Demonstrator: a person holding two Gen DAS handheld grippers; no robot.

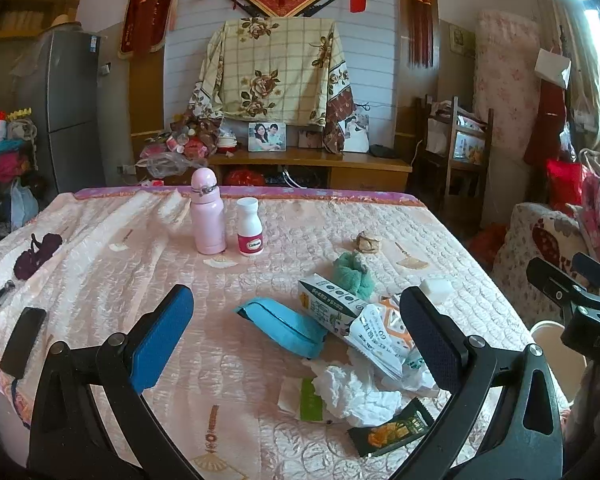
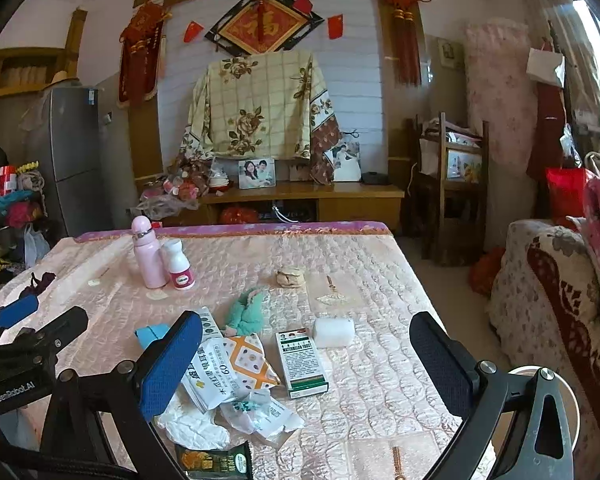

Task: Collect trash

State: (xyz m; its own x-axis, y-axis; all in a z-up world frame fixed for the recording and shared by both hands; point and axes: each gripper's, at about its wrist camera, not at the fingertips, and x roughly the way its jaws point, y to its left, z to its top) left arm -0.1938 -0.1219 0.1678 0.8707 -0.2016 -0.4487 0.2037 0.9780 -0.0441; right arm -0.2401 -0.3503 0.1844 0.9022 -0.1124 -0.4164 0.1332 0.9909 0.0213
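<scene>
Trash lies heaped on the near part of the quilted bed [image 1: 120,248]: crumpled tissue [image 1: 352,392], white wrapper [image 2: 228,364], dark snack packet [image 1: 392,432], green-and-white box [image 2: 302,362]. Left tongs [image 1: 296,340] and right tongs [image 2: 308,368] hover above the heap, both released and empty. Pink bottle [image 1: 208,212] and white bottle [image 1: 250,226] stand upright farther back.

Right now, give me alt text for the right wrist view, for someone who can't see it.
The open right gripper hovers over a pink quilted bed strewn with trash: an orange-patterned wrapper, a green-and-white box, crumpled tissue. A pink bottle stands farther back.
</scene>
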